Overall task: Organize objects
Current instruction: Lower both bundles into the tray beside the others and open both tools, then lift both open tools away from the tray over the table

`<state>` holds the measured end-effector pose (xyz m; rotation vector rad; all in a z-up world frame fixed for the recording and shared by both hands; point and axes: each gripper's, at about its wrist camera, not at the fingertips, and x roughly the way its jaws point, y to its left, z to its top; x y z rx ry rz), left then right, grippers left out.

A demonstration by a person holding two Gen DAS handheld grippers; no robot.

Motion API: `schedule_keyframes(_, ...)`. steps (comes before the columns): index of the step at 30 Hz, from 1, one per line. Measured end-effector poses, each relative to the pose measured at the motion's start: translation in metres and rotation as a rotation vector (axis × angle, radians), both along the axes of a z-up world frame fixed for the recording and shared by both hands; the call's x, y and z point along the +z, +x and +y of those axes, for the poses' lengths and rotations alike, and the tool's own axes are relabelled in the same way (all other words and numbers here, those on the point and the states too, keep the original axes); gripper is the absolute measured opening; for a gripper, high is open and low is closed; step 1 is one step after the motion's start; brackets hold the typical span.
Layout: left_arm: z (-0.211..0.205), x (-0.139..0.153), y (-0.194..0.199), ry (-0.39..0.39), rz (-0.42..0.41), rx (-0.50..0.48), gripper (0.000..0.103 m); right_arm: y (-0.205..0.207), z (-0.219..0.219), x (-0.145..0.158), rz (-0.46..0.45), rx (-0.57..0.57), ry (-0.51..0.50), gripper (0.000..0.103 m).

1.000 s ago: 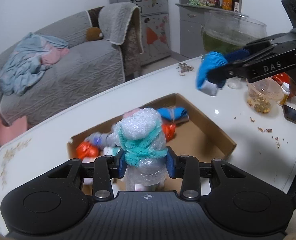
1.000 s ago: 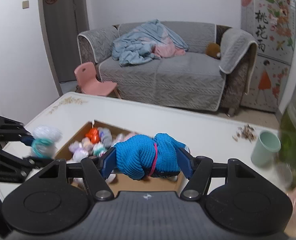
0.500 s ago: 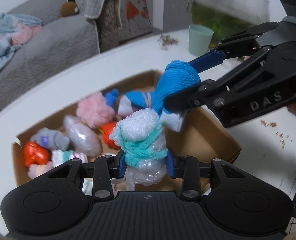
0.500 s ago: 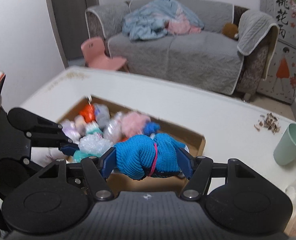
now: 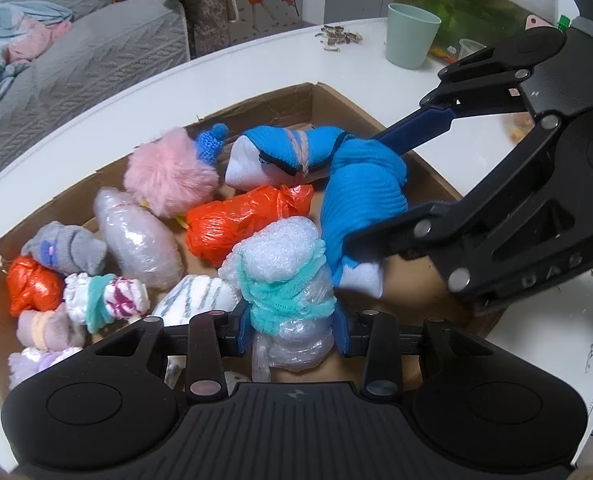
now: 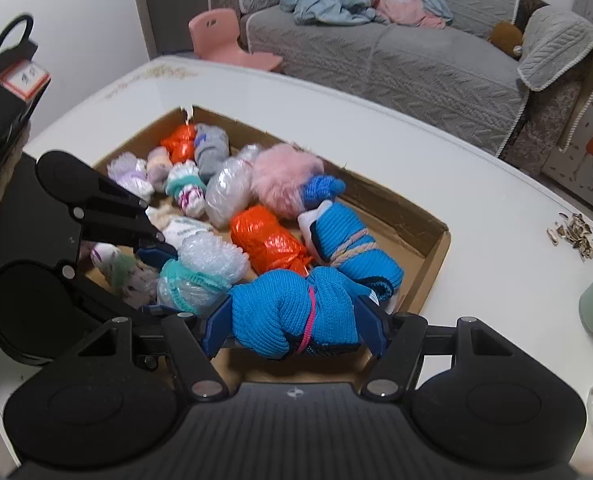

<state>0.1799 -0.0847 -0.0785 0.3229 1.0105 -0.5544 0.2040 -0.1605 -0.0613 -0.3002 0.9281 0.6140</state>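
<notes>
My left gripper is shut on a bubble-wrap bundle tied with teal netting, low over the near part of the cardboard box. It also shows in the right wrist view. My right gripper is shut on a blue knitted sock roll, just over the box's near right side; the roll shows in the left wrist view. The box holds several bundles: a pink fluffy ball, an orange bag bundle, another blue sock roll.
The box sits on a white table. A green cup and scattered seed shells lie beyond the box. A fish tank stands at the far right. A grey sofa and a pink chair are past the table.
Both grippers have come down and forward over the box with their bundles still held. The two held bundles now sit close together, low above the box's near side.
</notes>
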Motion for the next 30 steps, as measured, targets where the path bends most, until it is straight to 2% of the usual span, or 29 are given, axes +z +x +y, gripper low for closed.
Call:
schedule_keyframes(9, -0.005, -0.009, 0.006, 0.03, -0.009, -0.01, 0.047, 0.009, 0.0, -0.017, 0.004, 0.001, -0.057, 0.064)
schedule_keyframes(18, -0.01, -0.011, 0.016, 0.028, -0.013, 0.003, 0.05, 0.01, -0.002, -0.014, -0.02, -0.025, -0.046, 0.064)
schedule_keyframes(22, -0.006, -0.011, 0.024, 0.011, -0.005, 0.038, 0.05, 0.016, -0.002, -0.013, -0.024, -0.052, -0.026, 0.063)
schedule_keyframes(23, -0.005, -0.011, 0.024, 0.009, -0.002, 0.041, 0.052, 0.017, -0.002, -0.013, -0.02, -0.056, -0.025, 0.063)
schedule_keyframes(25, -0.003, -0.011, 0.026, 0.024, -0.009, 0.051, 0.064, 0.016, -0.002, -0.014, -0.023, -0.058, -0.026, 0.065)
schedule_keyframes(30, -0.003, -0.01, 0.022, 0.031, -0.011, 0.055, 0.071, 0.016, -0.002, -0.012, -0.027, -0.071, -0.032, 0.073)
